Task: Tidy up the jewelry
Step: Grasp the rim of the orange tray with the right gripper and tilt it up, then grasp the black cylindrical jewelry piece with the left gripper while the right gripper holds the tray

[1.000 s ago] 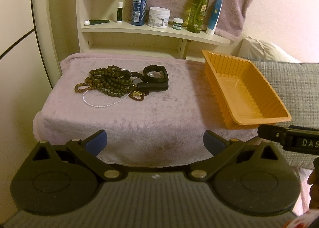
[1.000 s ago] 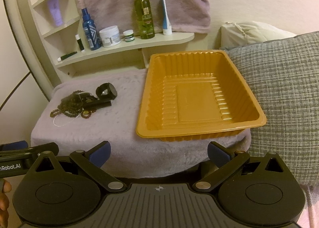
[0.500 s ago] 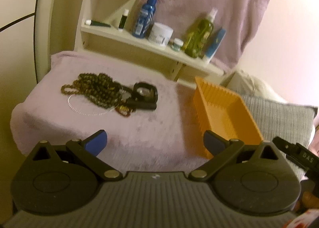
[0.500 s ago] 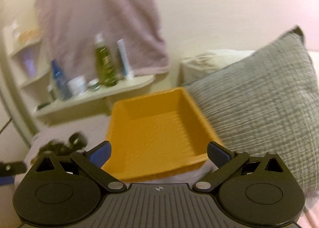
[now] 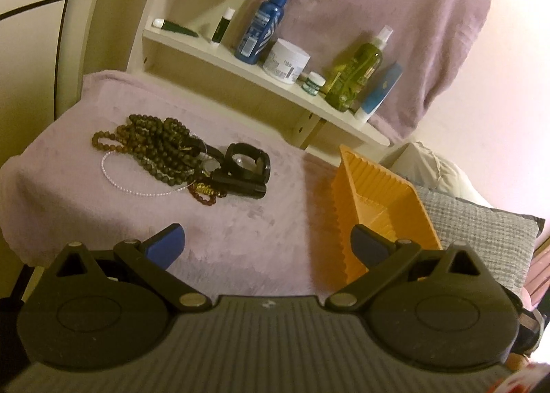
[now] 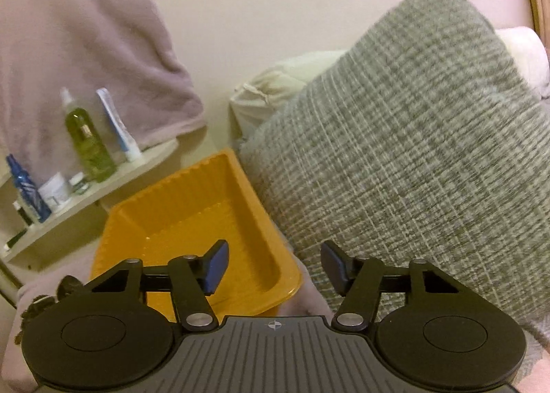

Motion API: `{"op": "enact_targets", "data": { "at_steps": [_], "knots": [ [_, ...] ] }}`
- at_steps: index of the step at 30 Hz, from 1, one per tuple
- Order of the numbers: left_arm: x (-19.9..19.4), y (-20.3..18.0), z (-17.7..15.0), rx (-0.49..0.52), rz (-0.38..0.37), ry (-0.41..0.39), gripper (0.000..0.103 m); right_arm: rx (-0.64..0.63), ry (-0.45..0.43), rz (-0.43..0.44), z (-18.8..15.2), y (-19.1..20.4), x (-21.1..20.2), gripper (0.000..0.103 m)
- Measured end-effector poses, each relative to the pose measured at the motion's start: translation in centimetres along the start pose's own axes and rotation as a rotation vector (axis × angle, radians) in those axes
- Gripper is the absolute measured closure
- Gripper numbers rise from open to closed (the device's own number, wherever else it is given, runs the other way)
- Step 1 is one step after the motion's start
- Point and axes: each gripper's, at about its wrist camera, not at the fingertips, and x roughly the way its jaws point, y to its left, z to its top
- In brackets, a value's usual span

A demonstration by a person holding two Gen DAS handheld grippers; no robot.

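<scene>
Right gripper (image 6: pixel 275 267) swung toward grey pillow (image 6: pixel 412 152) — jaws just narrowed, nothing between, left gripper (image 5: pixel 266 245) spread wide, orange tray (image 6: pixel 192 221) empty

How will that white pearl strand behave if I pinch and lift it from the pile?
The white pearl strand is probably limp: it lies in a loose curve on the plush cloth. It looks thin, likely light. One end runs under the dark bead necklaces, so lifting may drag them along.
</scene>
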Motion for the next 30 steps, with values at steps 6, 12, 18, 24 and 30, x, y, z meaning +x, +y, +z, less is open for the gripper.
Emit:
{"op": "enact_targets", "data": {
  "at_steps": [6, 12, 18, 24, 30],
  "knots": [
    [0.8, -0.4, -0.3, 0.01, 0.014, 0.008, 0.001, 0.05, 0.058, 0.021, -0.3, -1.3, 3.1, 0.066],
    [1.6, -1.0, -0.7, 0.017, 0.006, 0.031, 0.001, 0.106, 0.087, 0.067, -0.3, -1.8, 5.0, 0.079],
    [2.3, -1.6, -0.8, 0.041, 0.009, 0.033, 0.001, 0.14, 0.101, 0.087, -0.2, -1.8, 5.2, 0.09],
    [2.7, -0.7, -0.6, 0.049, 0.041, 0.031, 0.003, 0.085, 0.093, 0.084, 0.5, -0.7, 4.9, 0.093],
    [2.7, 1.8, 0.6, 0.082, 0.109, -0.021, 0.006, -0.111, 0.049, 0.048, 1.0, 2.2, 3.9, 0.096]
  ]
}}
